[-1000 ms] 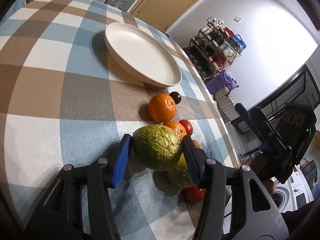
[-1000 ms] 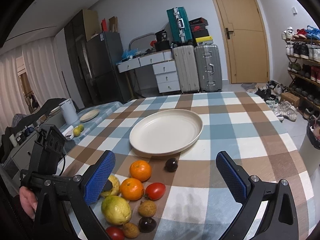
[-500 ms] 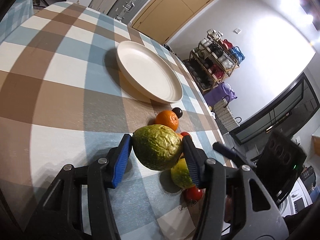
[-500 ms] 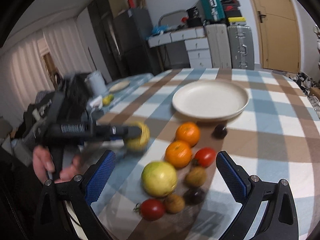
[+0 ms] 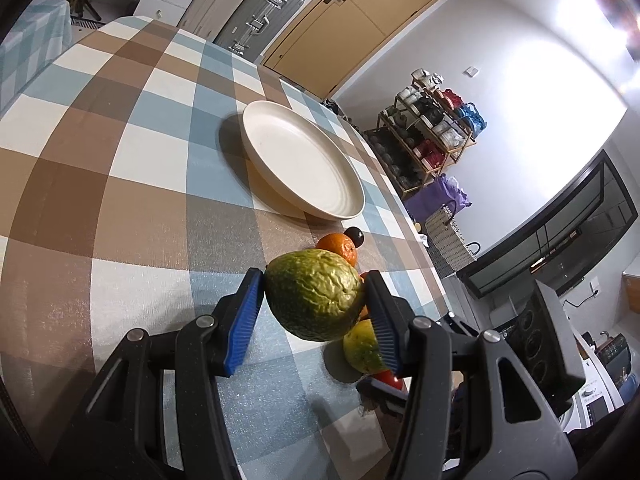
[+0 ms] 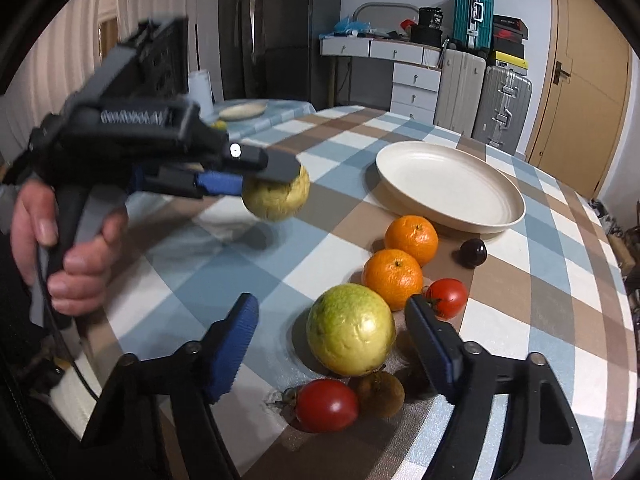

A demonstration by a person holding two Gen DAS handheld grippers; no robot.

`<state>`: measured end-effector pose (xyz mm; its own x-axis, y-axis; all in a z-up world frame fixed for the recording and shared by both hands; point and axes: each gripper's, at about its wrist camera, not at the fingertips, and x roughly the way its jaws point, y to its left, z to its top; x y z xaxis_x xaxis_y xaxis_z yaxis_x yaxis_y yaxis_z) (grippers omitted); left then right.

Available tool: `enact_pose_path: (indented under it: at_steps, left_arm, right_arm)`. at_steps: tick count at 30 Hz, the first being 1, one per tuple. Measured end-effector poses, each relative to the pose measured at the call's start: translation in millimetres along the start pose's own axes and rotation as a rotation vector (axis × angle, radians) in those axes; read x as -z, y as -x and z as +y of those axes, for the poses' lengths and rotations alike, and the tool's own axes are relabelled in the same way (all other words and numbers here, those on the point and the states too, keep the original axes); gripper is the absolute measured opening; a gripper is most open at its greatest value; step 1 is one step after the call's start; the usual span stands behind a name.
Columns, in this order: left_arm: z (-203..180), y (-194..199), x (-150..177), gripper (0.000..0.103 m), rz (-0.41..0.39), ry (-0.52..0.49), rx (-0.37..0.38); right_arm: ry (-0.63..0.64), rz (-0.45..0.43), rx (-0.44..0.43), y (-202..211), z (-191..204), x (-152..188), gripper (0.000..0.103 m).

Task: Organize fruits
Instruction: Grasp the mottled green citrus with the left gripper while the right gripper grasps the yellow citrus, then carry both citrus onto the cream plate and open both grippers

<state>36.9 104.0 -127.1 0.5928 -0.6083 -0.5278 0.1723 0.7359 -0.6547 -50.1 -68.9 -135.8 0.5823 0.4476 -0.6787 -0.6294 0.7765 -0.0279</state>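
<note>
checked tablecloth point(image 5: 120, 184); left tool point(image 5: 314, 312) clamps wrinkled green fruit point(image 5: 314, 300) aloft; right tool point(image 6: 332, 348) wide around yellow-green fruit point(image 6: 350, 330).

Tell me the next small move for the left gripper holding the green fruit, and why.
Probably carry it forward over the plate before lowering. The left gripper is shut on the wrinkled green fruit, which hangs clear of the tablecloth, and the plate ahead holds nothing. The right gripper is open around the yellow-green fruit, out of that path.
</note>
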Motion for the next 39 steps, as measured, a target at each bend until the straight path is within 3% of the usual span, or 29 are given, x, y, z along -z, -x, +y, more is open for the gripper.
enact_pose_path:
  at_steps: [4, 5, 13, 18, 24, 33, 39]
  left_arm:
    - [-3.1, -0.5, -3.4, 0.049, -0.008, -0.001, -0.001]
    - [-4.5, -0.9, -5.3, 0.049, -0.010, -0.004, 0.001]
    - [-17.4, -10.7, -16.2, 0.049, 0.000, -0.037, -0.003]
    - [-24.7, -16.0, -29.5, 0.049, -0.003, -0.050, -0.008]
    - [-34.3, -24.4, -52.7, 0.049, -0.014, -0.062, -0.011]
    - [-46.2, -53.6, -99.0, 0.049, -0.005, -0.076, -0.023]
    - [-42.7, -89.2, -140.7, 0.049, 0.011, -0.069, -0.032]
  right_arm:
    - [0.014, 0.013, 0.043, -4.4, -1.8, 0.3, 0.055]
    - [0.015, 0.011, 0.045, -4.2, -2.6, 0.7, 0.046]
    - [-0.122, -0.023, -0.072, 0.6, -32.5, 1.9, 0.044]
    - [-0.236, -0.101, -0.175, 12.0, -57.2, -0.1, 0.044]
    - [-0.334, -0.178, -0.234, 21.6, -89.0, -12.9, 0.044]
    - [-0.415, -0.265, -0.268, 17.6, -148.5, -55.9, 0.044]
    - [-0.460, -0.266, -0.293, -9.4, -188.3, -96.0, 0.044]
